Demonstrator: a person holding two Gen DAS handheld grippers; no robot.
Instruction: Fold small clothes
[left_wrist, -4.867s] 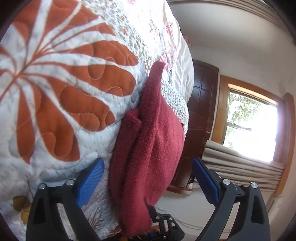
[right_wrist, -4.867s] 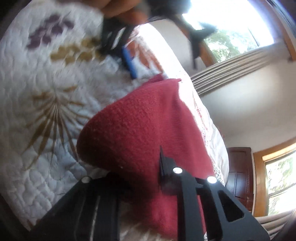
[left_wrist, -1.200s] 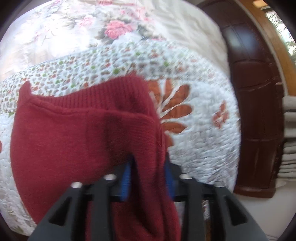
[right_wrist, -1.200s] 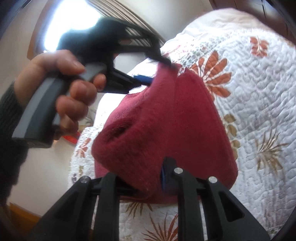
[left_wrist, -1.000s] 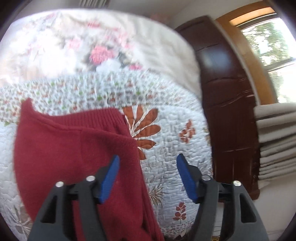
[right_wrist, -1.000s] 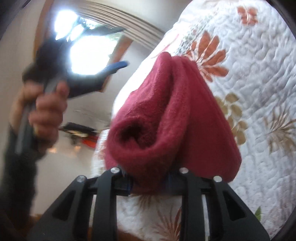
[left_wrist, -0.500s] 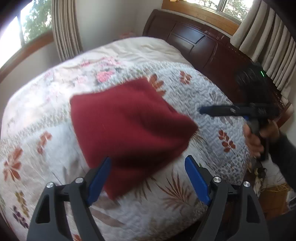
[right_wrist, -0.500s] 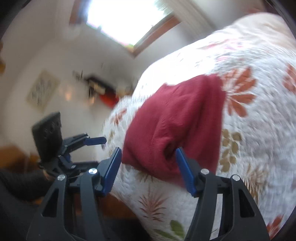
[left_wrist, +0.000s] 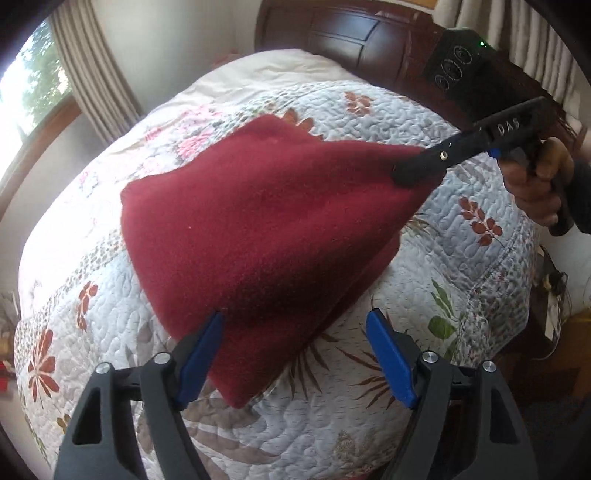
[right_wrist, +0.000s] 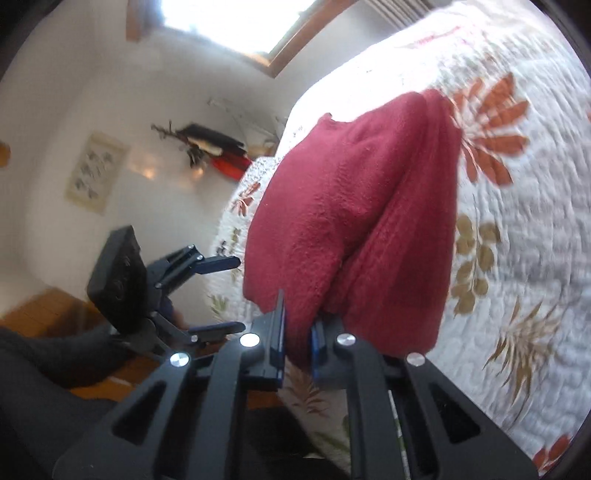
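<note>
A folded dark red knit garment (left_wrist: 258, 229) lies on the floral quilt (left_wrist: 461, 122) of a bed. My left gripper (left_wrist: 295, 354) hovers open just short of its near edge, holding nothing. My right gripper (left_wrist: 406, 173) comes in from the right in a person's hand (left_wrist: 535, 188) and is shut on the garment's right corner. In the right wrist view the right gripper (right_wrist: 299, 339) pinches a raised fold of the red garment (right_wrist: 351, 221), lifting that edge off the quilt (right_wrist: 517, 258). The open left gripper (right_wrist: 229, 295) is off to the left, beyond the bed's edge.
A dark wooden headboard (left_wrist: 351, 37) stands behind the bed, with curtains (left_wrist: 92, 77) and a window at the left. The quilt drops away at the bed's near and right edges. A framed picture (right_wrist: 96, 173) hangs on the wall above a wooden floor (right_wrist: 33, 310).
My left gripper let go of the garment and pulled back from it, staying open. My right gripper, open half a second ago, has shut on the garment's edge.
</note>
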